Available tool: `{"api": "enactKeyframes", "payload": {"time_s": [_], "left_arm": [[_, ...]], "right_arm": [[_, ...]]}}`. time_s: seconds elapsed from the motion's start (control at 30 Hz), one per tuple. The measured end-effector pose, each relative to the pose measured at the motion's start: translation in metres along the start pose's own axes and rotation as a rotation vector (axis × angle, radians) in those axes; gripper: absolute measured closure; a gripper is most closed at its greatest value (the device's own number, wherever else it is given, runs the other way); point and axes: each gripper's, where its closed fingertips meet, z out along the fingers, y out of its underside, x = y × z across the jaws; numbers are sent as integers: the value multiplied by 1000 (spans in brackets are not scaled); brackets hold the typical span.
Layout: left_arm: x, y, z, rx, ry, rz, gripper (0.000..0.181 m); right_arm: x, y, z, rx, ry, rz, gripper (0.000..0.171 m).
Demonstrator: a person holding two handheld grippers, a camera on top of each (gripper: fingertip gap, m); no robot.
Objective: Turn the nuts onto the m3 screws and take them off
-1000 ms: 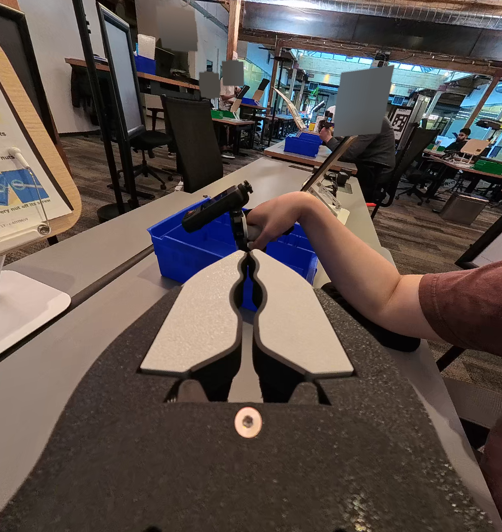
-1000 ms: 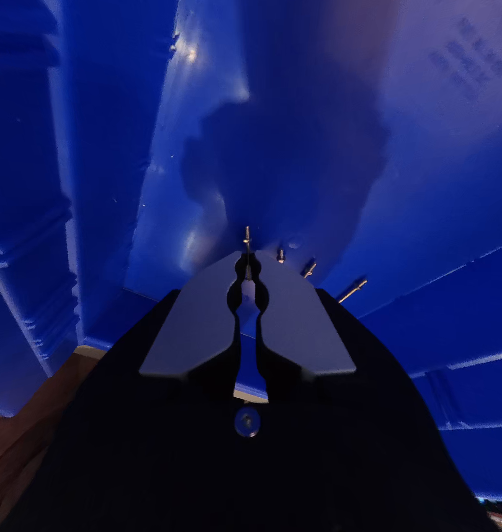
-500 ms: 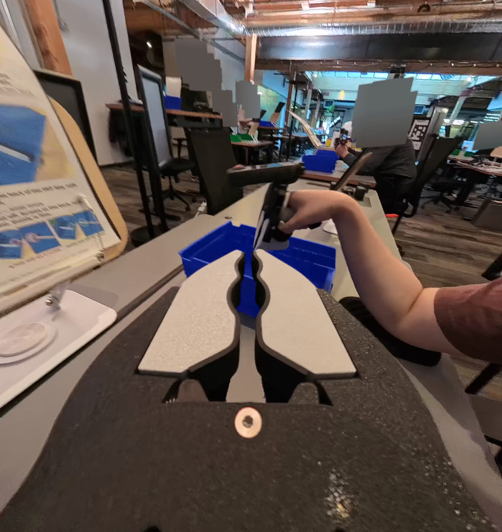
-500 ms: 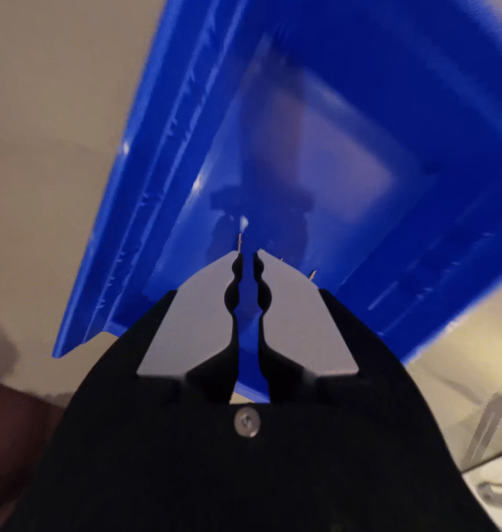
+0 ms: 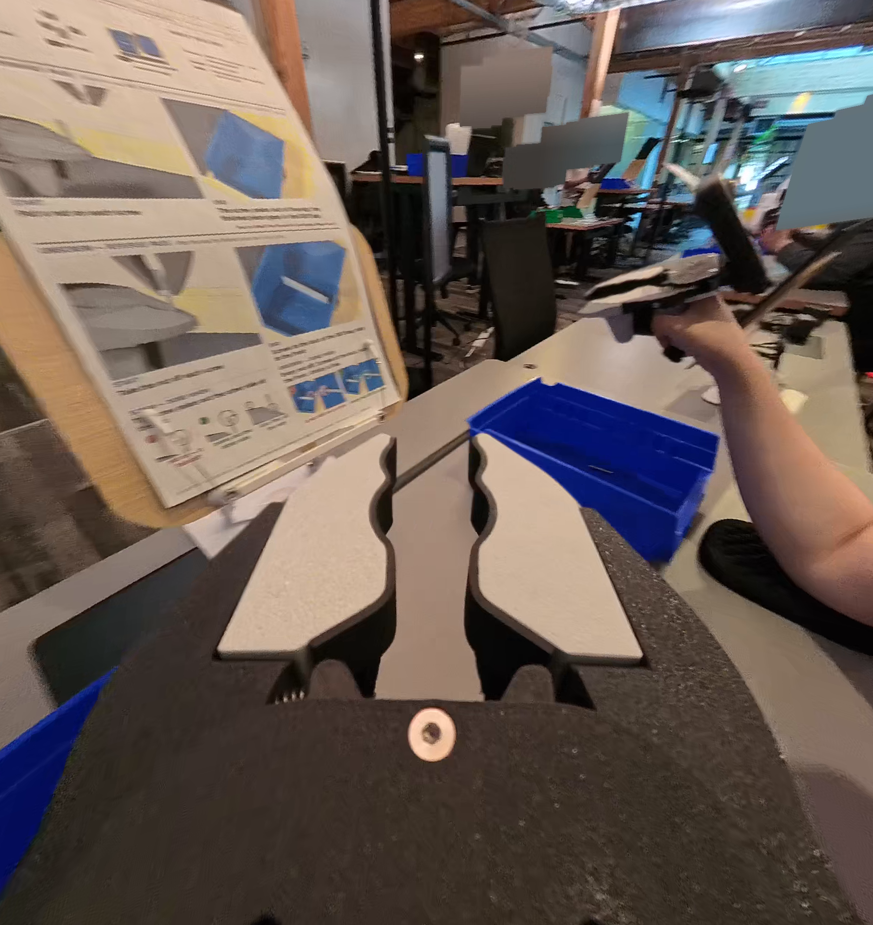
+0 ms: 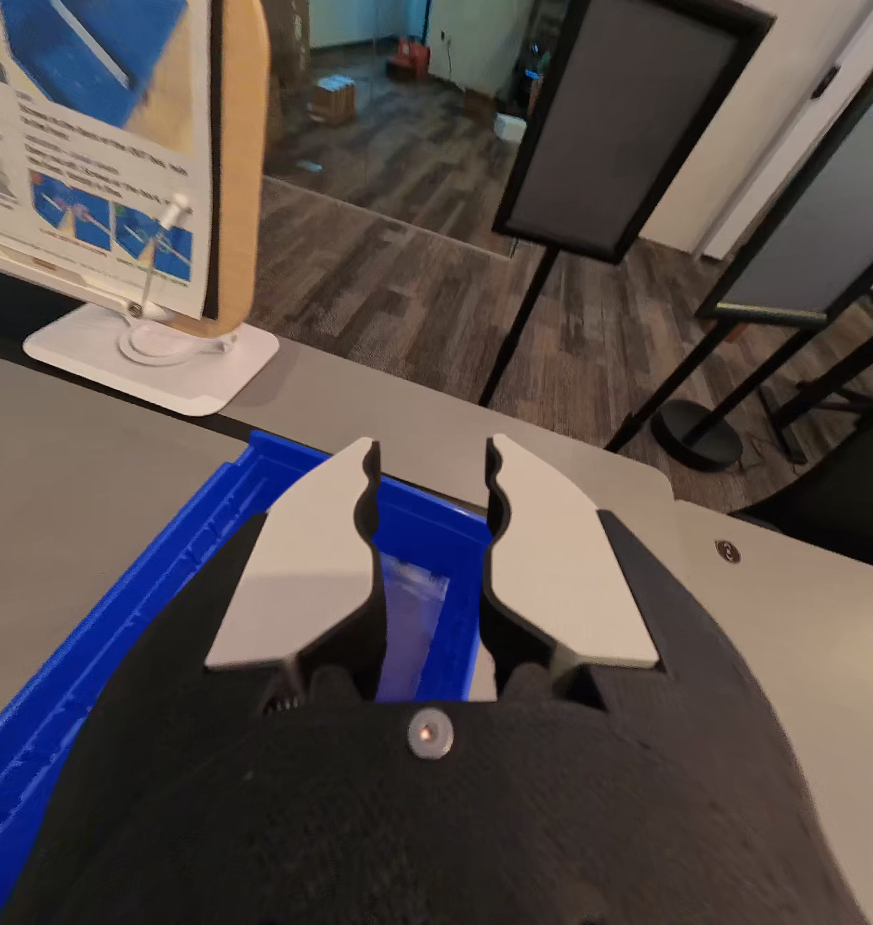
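Observation:
No screws or nuts show clearly. A blue bin (image 5: 599,450) stands on the grey table to the right of my left gripper (image 5: 432,445), which is open and empty above the table. My right gripper (image 6: 432,445) is open and empty, raised over the far end of the same blue bin (image 6: 199,525). A clear plastic bag (image 6: 409,625) lies inside the bin between the jaws. In the left wrist view a hand holds the right gripper (image 5: 624,295) high above the bin, blurred.
An instruction board (image 5: 174,250) on a white base (image 6: 149,360) stands at the table's left. A second blue bin's corner (image 5: 14,776) shows at lower left. A black arm rest (image 5: 774,590) lies right of the bin. Black sign stands (image 6: 624,125) are beyond the table edge.
My right gripper has lifted out of the blue bin and opened. My left gripper has opened and swung left toward the instruction board.

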Motion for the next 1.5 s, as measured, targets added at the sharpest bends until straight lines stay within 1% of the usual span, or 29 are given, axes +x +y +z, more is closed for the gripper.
{"api": "enactKeyframes", "payload": {"time_s": [0.07,0.13,0.27,0.33,0.4,0.53,0.67,0.73,0.77,0.8,0.83,0.9,0.97,1.1,1.2,1.23,1.33,1.43,1.5], "left_arm": [[-19,-2,-14,-16,-91,30,150],[-39,0,-30,-65,-195,51,143],[-90,32,-76,-340,-465,93,142],[-111,43,-99,-419,-578,89,142],[-124,53,-114,-460,-619,38,141],[-140,75,-135,-488,-612,-151,140],[-168,108,-165,-615,-741,-252,138],[-172,121,-166,-641,-724,-303,139],[-172,125,-164,-640,-697,-340,141],[-171,128,-162,-639,-675,-373,141],[-170,133,-162,-648,-661,-405,141],[-168,149,-167,-721,-652,-465,140],[-172,163,-175,-789,-689,-493,139],[-180,184,-188,-872,-751,-548,142],[-172,206,-194,-970,-708,-637,140],[-170,210,-193,-982,-686,-661,142],[-175,215,-192,-977,-690,-677,145],[-167,227,-196,-1058,-667,-698,144],[-162,235,-198,-1114,-651,-712,147]], "right_arm": [[5,12,6,-50,6,7,130],[9,28,11,-124,6,22,131],[18,71,15,-356,30,63,131],[20,91,15,-450,20,107,130],[21,111,13,-540,2,150,130],[28,146,13,-674,-3,215,127],[22,179,10,-819,-53,289,123],[17,193,10,-889,-78,300,125],[14,196,11,-910,-108,297,137],[9,197,13,-909,-145,296,160],[7,196,16,-900,-150,304,165],[7,197,17,-908,-140,322,165],[7,197,17,-908,-139,317,165],[7,197,17,-907,-142,325,165],[7,197,17,-911,-138,318,165],[7,197,17,-911,-138,315,165],[7,196,17,-909,-145,304,165],[7,196,17,-907,-152,289,165],[7,196,18,-906,-155,296,165]]}}
